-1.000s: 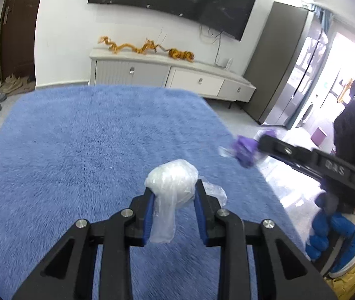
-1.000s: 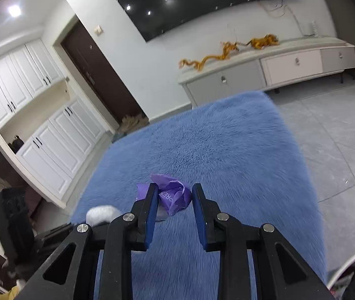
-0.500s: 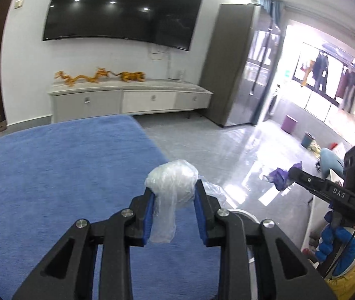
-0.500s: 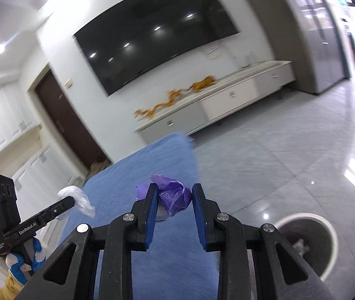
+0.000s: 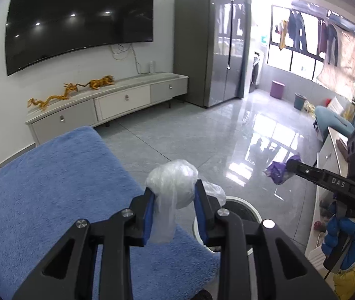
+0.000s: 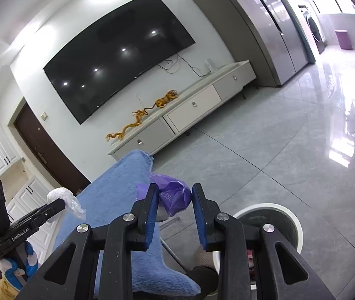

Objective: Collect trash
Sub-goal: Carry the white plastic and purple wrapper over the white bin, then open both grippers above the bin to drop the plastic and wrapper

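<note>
Now both claws w/ trash, bin (image 6: 295,215) beside rug (image 5: 52,187)

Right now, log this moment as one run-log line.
left gripper: shut on clear plastic wad | right gripper: shut on purple wrapper | trash bin: on floor below both | release: not yet

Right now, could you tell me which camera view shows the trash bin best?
The right wrist view: the trash bin shows most of its white rim and dark inside, just beyond the right gripper. In the left wrist view the left gripper and its clear plastic wad hide much of the bin.
</note>
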### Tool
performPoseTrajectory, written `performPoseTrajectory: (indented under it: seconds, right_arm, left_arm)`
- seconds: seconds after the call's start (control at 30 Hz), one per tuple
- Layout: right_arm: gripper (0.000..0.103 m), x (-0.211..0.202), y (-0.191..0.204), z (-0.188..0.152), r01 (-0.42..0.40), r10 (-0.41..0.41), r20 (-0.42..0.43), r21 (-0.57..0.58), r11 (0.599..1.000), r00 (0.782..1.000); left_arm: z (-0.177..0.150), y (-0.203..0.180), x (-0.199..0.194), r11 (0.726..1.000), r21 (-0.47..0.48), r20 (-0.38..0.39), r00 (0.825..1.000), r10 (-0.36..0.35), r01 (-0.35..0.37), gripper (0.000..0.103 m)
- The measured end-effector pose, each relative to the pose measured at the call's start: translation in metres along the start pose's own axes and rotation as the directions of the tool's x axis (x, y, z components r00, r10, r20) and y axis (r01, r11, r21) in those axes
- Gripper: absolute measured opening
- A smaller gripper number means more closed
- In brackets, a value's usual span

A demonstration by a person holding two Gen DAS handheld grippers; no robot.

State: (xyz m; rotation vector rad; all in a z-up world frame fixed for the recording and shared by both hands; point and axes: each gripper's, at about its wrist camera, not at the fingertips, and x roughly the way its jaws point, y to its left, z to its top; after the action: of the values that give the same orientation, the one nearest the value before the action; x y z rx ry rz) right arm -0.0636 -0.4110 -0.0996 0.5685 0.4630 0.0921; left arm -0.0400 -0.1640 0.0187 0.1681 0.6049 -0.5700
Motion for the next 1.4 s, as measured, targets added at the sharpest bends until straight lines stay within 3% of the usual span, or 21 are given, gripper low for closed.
performPoseTrajectory:
  seconds: [0.3, 0.53, 0.97, 1.03, 1.07, 1.13, 1.27, 1.4]
  right_arm:
    - [0.026, 0.024, -0.056, -0.015, 0.091, -0.087, -0.08, 0.056, 0.994, 0.993]
    - [0.026, 0.049, -0.095, -0.029, 0.19, -0.173, -0.162, 0.093, 0.977, 0.971]
    - [0.028, 0.083, -0.135, -0.062, 0.311, -0.264, -0.288, 0.135, 0.941, 0.921]
    - [0.035, 0.085, -0.138, -0.064, 0.326, -0.274, -0.296, 0.142, 0.935, 0.915]
    - [0.044, 0.085, -0.138, -0.064, 0.333, -0.28, -0.296, 0.146, 0.931, 0.913]
    - [0.047, 0.082, -0.141, -0.065, 0.345, -0.29, -0.296, 0.153, 0.926, 0.91]
    - [0.048, 0.075, -0.145, -0.066, 0.371, -0.311, -0.295, 0.172, 0.913, 0.903]
    - [0.049, 0.068, -0.142, -0.062, 0.404, -0.348, -0.286, 0.167, 0.9, 0.893]
  left_arm:
    - [-0.001, -0.048, 0.066, 0.996, 0.072, -0.105, 0.993, -0.048, 0.056, 0.027]
    - [-0.003, -0.073, 0.115, 0.989, 0.106, -0.177, 0.981, -0.084, 0.104, 0.028]
    - [-0.012, -0.101, 0.192, 0.97, 0.108, -0.302, 0.937, -0.177, 0.218, 0.029]
    - [-0.013, -0.102, 0.197, 0.966, 0.095, -0.315, 0.928, -0.201, 0.241, 0.038]
    - [-0.013, -0.104, 0.198, 0.963, 0.086, -0.319, 0.923, -0.215, 0.254, 0.042]
    - [-0.012, -0.104, 0.199, 0.963, 0.076, -0.316, 0.922, -0.224, 0.26, 0.055]
    - [-0.011, -0.102, 0.198, 0.963, 0.051, -0.32, 0.918, -0.235, 0.264, 0.057]
    - [-0.01, -0.093, 0.186, 0.971, 0.035, -0.303, 0.928, -0.215, 0.237, 0.057]
